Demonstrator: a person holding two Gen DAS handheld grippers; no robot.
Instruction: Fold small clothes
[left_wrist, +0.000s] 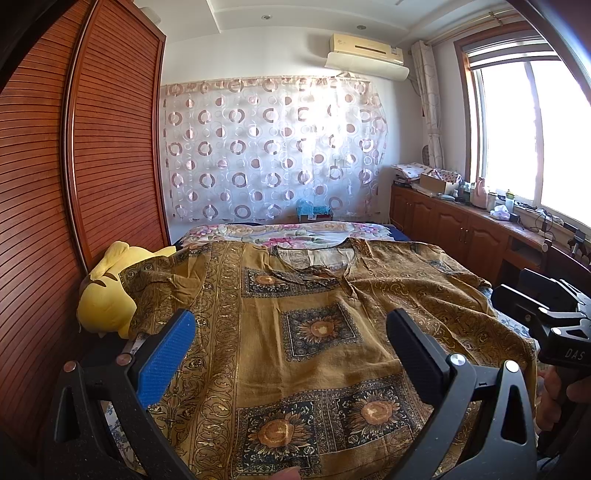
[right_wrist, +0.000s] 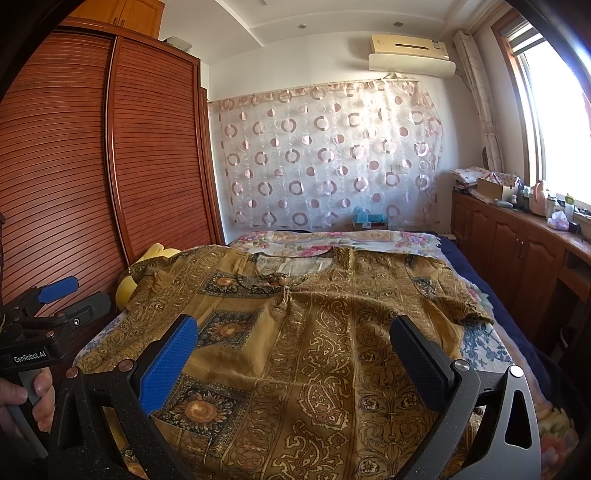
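Wardrobe (left_wrist: 74, 155): tall, slatted red-brown doors along the left side of the bed.
Bed (right_wrist: 491, 354): runs away from both cameras toward the far wall, with a flowered cover (left_wrist: 295, 232) at the far end and a blue-patterned sheet showing at the right edge.
Curtain (left_wrist: 273, 147): sheer, ringed pattern, hung across the far wall behind the bed.
Counter (left_wrist: 476, 218): wooden cabinets under the window on the right, its top crowded with boxes, bottles and cables.
Shirt (left_wrist: 314, 332): ochre, printed with sunflower squares and paisley bands, spread flat and face up over most of the bed. Its long axis runs down the bed; the neckline points to the far wall, the hem lies nearest the cameras. Sleeves reach out to left and right, the left one lapping onto the toy.
Toy (left_wrist: 107, 295): yellow plush wedged between the wardrobe and the bed, touching the left sleeve.
Left claw (left_wrist: 291, 343): spread wide, blue pad on one finger and black on the other, nothing between them; it hangs above the hem end of the shirt, and contact with the cloth cannot be told.
Right claw (right_wrist: 295, 347): likewise wide apart and empty, above the right half of the shirt near the hem.
Hand (right_wrist: 29, 398): wrapped round the left claw's grip, at the lower left of the right wrist view.
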